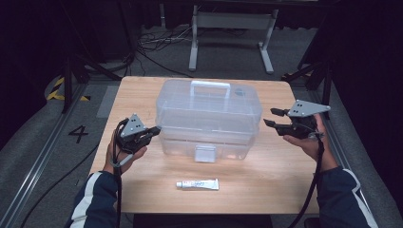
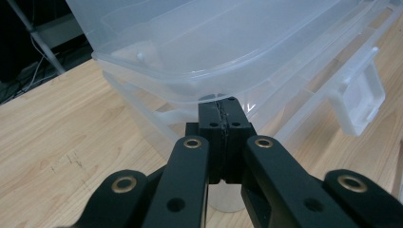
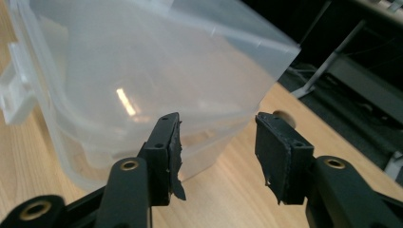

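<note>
While you hold both tools at the ends of the clear plastic box (image 1: pixel 209 116), check each view in turn.

High view: the box sits at the middle of the table (image 1: pixel 142 190), nearer the far edge, lid down, with its carry handle (image 1: pixel 210 88) on top and its front latch (image 1: pixel 205 153) facing the near edge. Your left gripper (image 1: pixel 154 131) is at the box's left end with its jaws together. Your right gripper (image 1: pixel 272 118) hangs just off the right end, jaws apart, not touching the box. A small tube (image 1: pixel 197 184) lies by itself near the near edge.

Left gripper view: the fingertips (image 2: pixel 223 118) are pressed flat against each other with nothing between them. Their tip sits right under the lid's overhanging rim (image 2: pixel 209 92); whether it touches cannot be told. The latch (image 2: pixel 361 102) appears to the right.

Right gripper view: the pads (image 3: pixel 170 142) stand apart and hold nothing, with the box's rounded corner (image 3: pixel 228 118) behind the gap.

Hazards from here:
- The box looks light and empty. Pushing from one end alone would likely slide it across the table or turn it.
- The closed left tip gives only a narrow contact under the rim and may slip off.
- If the latch is fastened, prying at the rim would lift the whole box instead of the lid.
- The right pads may close on the curved corner and skid off.
</note>
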A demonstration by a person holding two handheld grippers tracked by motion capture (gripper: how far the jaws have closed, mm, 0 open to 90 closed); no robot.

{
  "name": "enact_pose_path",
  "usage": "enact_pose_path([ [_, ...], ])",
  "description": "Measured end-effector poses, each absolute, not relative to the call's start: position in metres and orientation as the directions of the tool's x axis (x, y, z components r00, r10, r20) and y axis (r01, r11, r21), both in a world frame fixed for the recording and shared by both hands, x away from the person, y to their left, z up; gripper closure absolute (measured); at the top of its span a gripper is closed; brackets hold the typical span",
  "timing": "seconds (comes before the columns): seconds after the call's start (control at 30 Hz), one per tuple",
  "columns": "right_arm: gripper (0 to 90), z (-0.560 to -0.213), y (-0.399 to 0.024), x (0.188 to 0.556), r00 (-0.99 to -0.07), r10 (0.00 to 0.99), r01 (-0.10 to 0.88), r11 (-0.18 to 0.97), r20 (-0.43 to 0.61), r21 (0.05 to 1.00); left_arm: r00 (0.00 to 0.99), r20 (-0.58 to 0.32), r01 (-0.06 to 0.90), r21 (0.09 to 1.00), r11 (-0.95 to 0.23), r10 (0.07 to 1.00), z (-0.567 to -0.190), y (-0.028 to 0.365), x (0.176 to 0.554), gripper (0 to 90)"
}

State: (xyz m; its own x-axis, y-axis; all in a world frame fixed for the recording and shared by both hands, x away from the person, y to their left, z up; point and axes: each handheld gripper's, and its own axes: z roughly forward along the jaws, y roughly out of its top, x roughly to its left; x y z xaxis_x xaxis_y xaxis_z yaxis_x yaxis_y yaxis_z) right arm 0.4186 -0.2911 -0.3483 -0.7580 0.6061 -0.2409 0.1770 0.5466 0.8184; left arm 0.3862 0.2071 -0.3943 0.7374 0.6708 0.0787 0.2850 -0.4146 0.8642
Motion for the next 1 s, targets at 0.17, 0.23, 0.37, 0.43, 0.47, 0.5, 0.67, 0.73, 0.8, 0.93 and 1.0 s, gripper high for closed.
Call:
enact_pose_path([
  [0.17,52.6,-0.361,-0.287,0.420,-0.796,0.571,0.195,0.554,-0.200,0.809,0.737,0.079,0.281,0.867,-0.411,0.671,-0.393,0.207,0.387,89.7],
  [0.23,52.9,-0.363,-0.285,0.420,-0.798,0.563,0.191,0.574,-0.215,0.796,0.737,0.077,0.279,0.870,-0.405,0.672,-0.391,0.208,0.388,89.7],
  [0.37,52.8,-0.366,-0.285,0.421,-0.799,0.565,0.197,0.569,-0.205,0.798,0.738,0.073,0.279,0.872,-0.402,0.671,-0.391,0.208,0.388,89.7],
  [0.43,52.8,-0.369,-0.286,0.422,-0.804,0.561,0.203,0.572,-0.198,0.795,0.737,0.076,0.276,0.874,-0.401,0.672,-0.390,0.209,0.388,89.7],
  [0.47,52.3,-0.370,-0.285,0.422,-0.805,0.560,0.207,0.574,-0.196,0.792,0.738,0.071,0.276,0.876,-0.395,0.672,-0.390,0.208,0.388,89.7],
  [0.5,51.2,-0.372,-0.285,0.422,-0.810,0.554,0.210,0.578,-0.190,0.789,0.738,0.072,0.275,0.876,-0.397,0.671,-0.389,0.208,0.389,89.7],
  [0.67,51.2,-0.374,-0.283,0.423,-0.803,0.562,0.197,0.562,-0.197,0.803,0.739,0.072,0.272,0.877,-0.395,0.669,-0.389,0.208,0.390,89.6],
  [0.73,51.4,-0.374,-0.283,0.423,-0.801,0.567,0.195,0.548,-0.190,0.813,0.739,0.072,0.273,0.877,-0.396,0.669,-0.389,0.208,0.390,89.5],
  [0.8,52.7,-0.376,-0.281,0.423,-0.800,0.566,0.185,0.548,-0.199,0.816,0.739,0.072,0.273,0.877,-0.396,0.670,-0.389,0.208,0.389,89.3],
  [0.93,54.2,-0.379,-0.280,0.422,-0.788,0.576,0.166,0.540,-0.218,0.825,0.731,0.079,0.274,0.876,-0.397,0.678,-0.389,0.208,0.388,85.1],
  [1.0,54.5,-0.379,-0.280,0.421,-0.782,0.581,0.159,0.539,-0.228,0.828,0.733,0.083,0.271,0.875,-0.402,0.675,-0.389,0.209,0.387,83.0],
])
